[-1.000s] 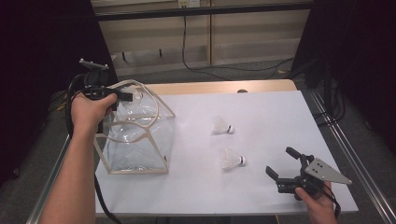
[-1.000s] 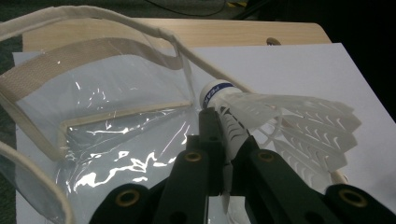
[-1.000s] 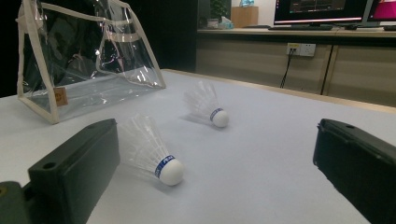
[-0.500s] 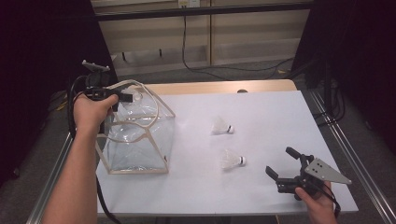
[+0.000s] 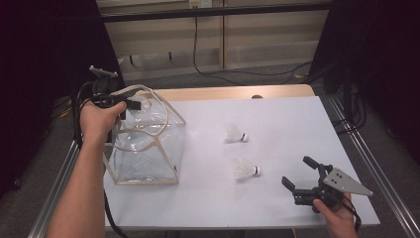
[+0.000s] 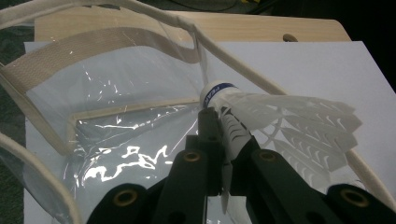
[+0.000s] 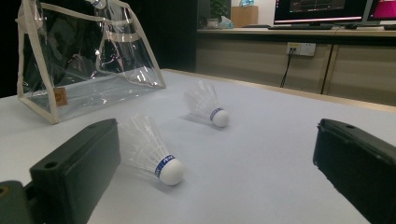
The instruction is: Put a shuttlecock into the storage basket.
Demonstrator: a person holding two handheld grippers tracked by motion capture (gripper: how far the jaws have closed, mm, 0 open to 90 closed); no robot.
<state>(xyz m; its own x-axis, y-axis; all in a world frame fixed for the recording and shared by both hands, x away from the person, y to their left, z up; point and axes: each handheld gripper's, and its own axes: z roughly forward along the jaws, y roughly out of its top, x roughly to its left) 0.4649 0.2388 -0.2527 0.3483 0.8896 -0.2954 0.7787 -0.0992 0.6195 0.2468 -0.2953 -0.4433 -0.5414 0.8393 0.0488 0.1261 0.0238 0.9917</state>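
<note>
shuttlecock [image 6: 280, 116] | white, blue-banded cork | level, over open clear bag [image 6: 116, 135]

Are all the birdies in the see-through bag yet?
Not yet. None looks to be inside the clear bag so far. The left gripper is shut on one shuttlecock, holding it over the bag's open top. Two more shuttlecocks lie on the white table, in front of the open right gripper.

white shuttlecock [image 6: 280, 116], blue band; clear bag [image 5: 143, 148], cream trim; black gripper [image 5: 303, 184]
</note>
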